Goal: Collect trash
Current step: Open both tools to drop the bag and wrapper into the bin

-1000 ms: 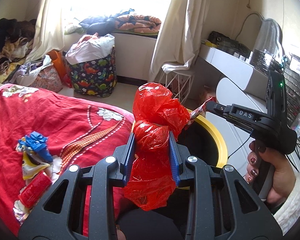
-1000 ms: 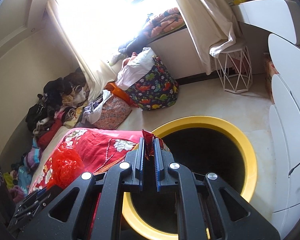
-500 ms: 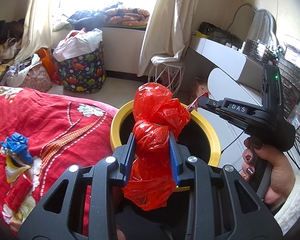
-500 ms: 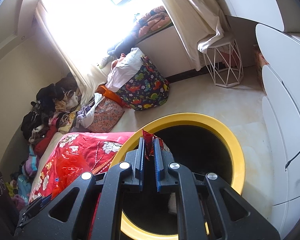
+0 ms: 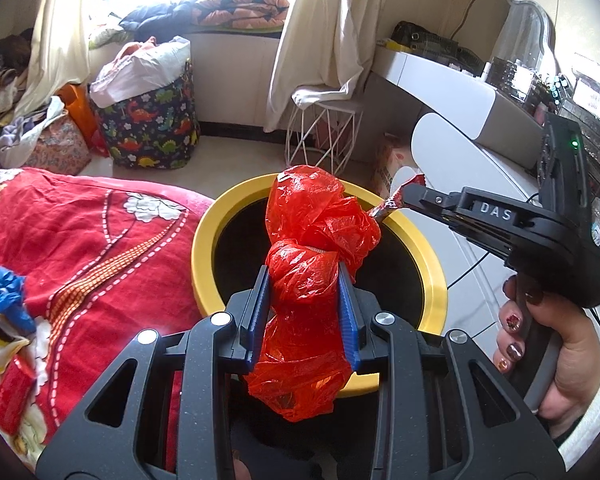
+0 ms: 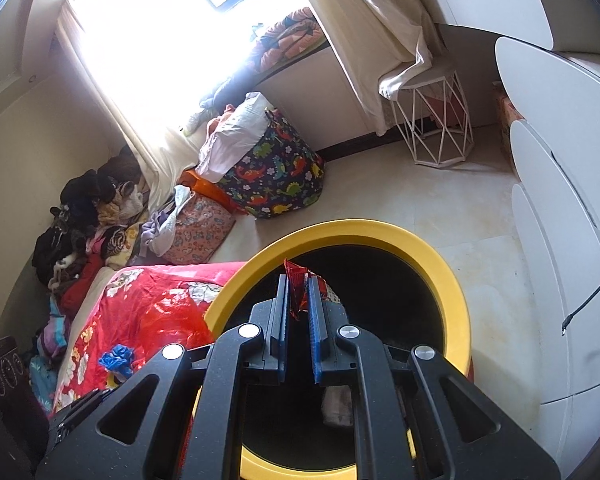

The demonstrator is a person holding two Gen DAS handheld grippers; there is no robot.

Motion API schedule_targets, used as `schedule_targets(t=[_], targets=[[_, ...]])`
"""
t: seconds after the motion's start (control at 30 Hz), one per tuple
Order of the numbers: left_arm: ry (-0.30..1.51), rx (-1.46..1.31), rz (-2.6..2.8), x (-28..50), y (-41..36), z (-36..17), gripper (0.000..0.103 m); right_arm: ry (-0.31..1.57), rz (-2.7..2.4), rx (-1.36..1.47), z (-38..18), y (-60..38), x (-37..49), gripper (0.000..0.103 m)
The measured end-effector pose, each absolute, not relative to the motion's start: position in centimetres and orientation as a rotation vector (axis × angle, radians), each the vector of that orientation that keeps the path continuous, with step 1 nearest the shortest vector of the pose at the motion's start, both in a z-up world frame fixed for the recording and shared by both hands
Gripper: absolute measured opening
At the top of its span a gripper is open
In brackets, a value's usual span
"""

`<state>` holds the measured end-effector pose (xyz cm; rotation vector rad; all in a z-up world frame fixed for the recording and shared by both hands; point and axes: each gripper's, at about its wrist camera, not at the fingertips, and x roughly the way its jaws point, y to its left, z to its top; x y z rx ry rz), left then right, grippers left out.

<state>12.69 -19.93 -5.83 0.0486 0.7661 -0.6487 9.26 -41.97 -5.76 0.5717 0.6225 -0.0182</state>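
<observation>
In the left wrist view, the left gripper (image 5: 305, 300) is clenched on a crumpled red plastic bag (image 5: 314, 280), holding it over the near side of a yellow-rimmed bin (image 5: 204, 240) that stands just beside a bed with a red blanket (image 5: 100, 248); the right gripper (image 5: 410, 196), held in a hand (image 5: 556, 360), pinches a small red wrapper (image 5: 392, 202) above the bin's far rim, and blue and red scraps (image 5: 4, 304) lie on the blanket at the left. In the right wrist view, the right gripper (image 6: 298, 304) is closed on the wrapper (image 6: 296, 284) over the bin's dark opening (image 6: 380, 292), with a dinosaur-print basket (image 6: 276, 176) and a white wire stool (image 6: 432, 120) on the floor beyond.
</observation>
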Motion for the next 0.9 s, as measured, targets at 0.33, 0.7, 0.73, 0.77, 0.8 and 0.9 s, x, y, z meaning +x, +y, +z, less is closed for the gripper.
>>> schedule_targets(t=[0.33, 0.7, 0.73, 0.77, 0.8, 0.9], targets=[[0.755, 0.012, -0.593, 14.2, -19.7, -6.0, 0.088, 0.628, -0.109, 0.522, -5.9, -42.1, 9.2, 0.048], [0.708, -0.037, -0.504, 13.3, -16.3, -4.8, 0.092, 0.627, -0.129, 0.508, -6.1, -41.7, 9.2, 0.064], [0.704, -0.039, -0.497, 13.3, -16.0, -4.7, 0.092, 0.627, -0.126, 0.501, -6.0, -41.5, 9.2, 0.065], [0.697, -0.042, -0.487, 13.2, -15.7, -4.5, 0.092, 0.627, -0.124, 0.493, -5.9, -41.3, 9.3, 0.066], [0.690, -0.046, -0.477, 13.2, -15.2, -4.3, 0.092, 0.626, -0.121, 0.485, -5.8, -41.1, 9.3, 0.066], [0.666, -0.053, -0.447, 12.8, -14.1, -3.7, 0.092, 0.621, -0.115, 0.464, -5.5, -40.4, 9.4, 0.069]])
